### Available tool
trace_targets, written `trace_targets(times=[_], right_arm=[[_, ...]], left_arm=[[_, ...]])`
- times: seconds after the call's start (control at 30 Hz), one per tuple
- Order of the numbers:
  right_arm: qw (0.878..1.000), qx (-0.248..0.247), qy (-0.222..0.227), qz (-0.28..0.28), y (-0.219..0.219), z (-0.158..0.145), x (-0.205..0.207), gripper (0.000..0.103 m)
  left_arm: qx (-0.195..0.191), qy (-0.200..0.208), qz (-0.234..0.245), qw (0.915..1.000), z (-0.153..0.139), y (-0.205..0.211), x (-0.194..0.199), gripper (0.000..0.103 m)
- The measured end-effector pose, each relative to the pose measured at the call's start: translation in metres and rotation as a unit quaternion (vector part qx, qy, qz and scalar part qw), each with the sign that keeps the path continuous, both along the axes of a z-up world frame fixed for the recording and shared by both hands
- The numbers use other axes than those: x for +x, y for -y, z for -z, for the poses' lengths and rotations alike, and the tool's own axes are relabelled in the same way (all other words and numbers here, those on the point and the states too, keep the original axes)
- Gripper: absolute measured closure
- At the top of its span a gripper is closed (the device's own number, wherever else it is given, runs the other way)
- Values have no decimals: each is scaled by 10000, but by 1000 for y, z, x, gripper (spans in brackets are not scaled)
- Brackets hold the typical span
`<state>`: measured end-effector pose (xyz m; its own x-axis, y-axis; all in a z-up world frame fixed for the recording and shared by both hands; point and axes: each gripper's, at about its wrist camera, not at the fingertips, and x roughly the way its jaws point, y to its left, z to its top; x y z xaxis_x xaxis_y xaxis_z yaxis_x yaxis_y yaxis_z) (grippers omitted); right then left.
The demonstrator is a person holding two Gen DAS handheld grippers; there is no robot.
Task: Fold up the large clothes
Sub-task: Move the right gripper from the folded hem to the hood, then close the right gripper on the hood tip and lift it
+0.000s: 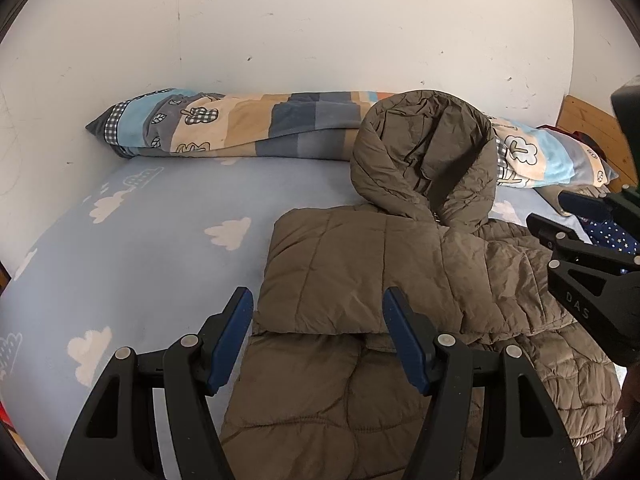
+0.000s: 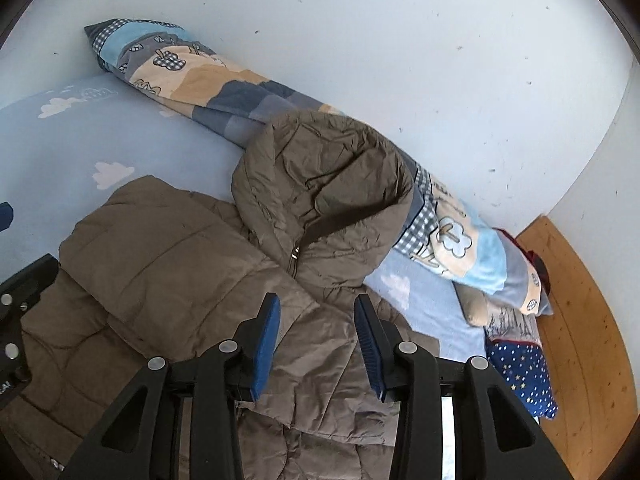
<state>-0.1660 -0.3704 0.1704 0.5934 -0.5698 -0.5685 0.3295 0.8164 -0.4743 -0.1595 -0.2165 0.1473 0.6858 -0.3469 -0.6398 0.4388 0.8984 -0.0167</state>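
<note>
A brown quilted hooded jacket (image 1: pixel 360 264) lies on the bed. One sleeve is folded across its chest, and the hood (image 1: pixel 424 152) stands up against the rolled blanket. My left gripper (image 1: pixel 318 296) hovers open above the folded sleeve with nothing between its blue pads. In the right wrist view the jacket (image 2: pixel 160 264) fills the lower left, with its zipper running down from the hood (image 2: pixel 320 168). My right gripper (image 2: pixel 318 300) is held above the jacket's right shoulder, jaws apart and gripping no cloth. It also shows at the right edge of the left wrist view as the right gripper (image 1: pixel 560 240).
The bed sheet (image 1: pixel 140 240) is light blue with white clouds. A rolled patterned blanket (image 1: pixel 240 128) lies along the white wall. A wooden headboard (image 2: pixel 580 320) stands at the right, with a pillow and a dark blue starry cloth (image 2: pixel 520 372) beside it.
</note>
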Motion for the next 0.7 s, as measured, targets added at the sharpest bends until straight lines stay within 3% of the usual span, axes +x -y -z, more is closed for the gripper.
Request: trace_targets(times=[0.6, 0.7], right_arm=[[9995, -254, 91, -135, 12, -19, 41, 61], [9999, 0, 126, -95, 28, -27, 52, 61]], left_arm=[[-68, 93, -242, 9996, -1, -12, 14, 37], [-54, 61, -227, 9997, 1, -11, 14, 37]])
